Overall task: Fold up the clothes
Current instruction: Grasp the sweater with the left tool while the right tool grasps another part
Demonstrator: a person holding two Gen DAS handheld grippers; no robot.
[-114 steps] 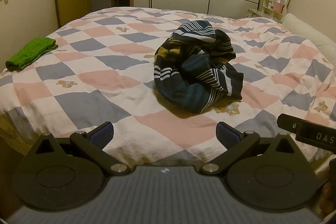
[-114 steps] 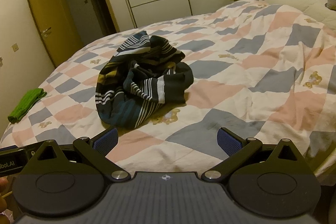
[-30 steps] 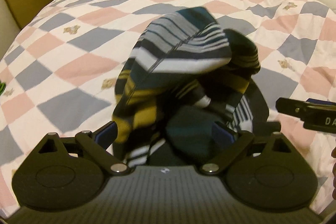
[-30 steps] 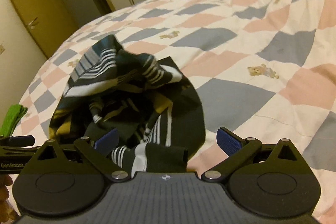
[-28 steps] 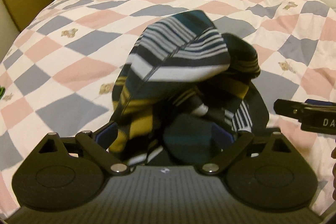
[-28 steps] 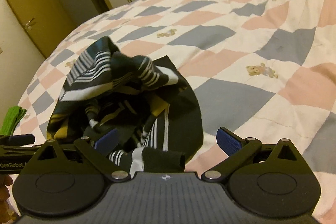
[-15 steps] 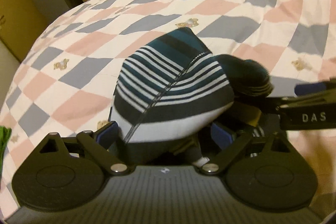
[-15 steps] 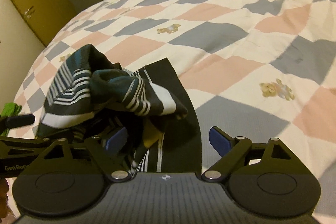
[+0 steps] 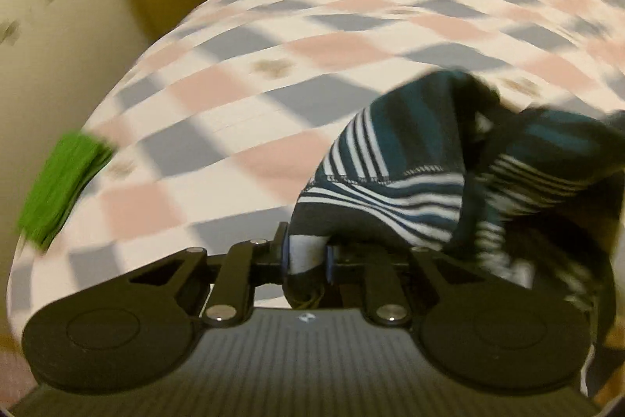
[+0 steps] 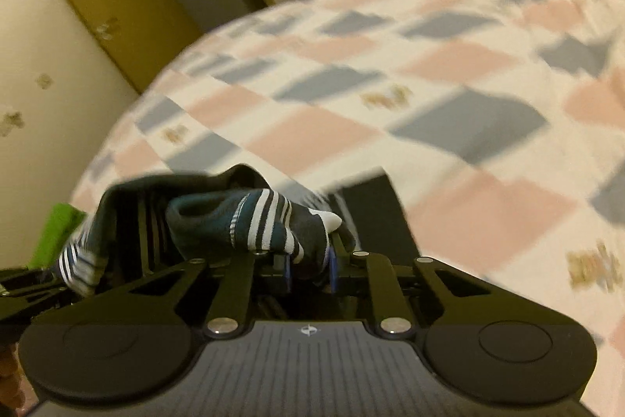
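Your left tool (image 9: 306,258) has just been closing and now pinches a fold of the striped garment (image 9: 394,182), which bunches up at the lower right of the left wrist frame, over the checked bedcover (image 9: 242,96). Your right tool (image 10: 310,266) has just closed too, gripping another striped fold (image 10: 269,221) at lower centre of its frame. A green cloth (image 9: 58,186) lies at the left edge of the bed, well apart. Both views are blurred.
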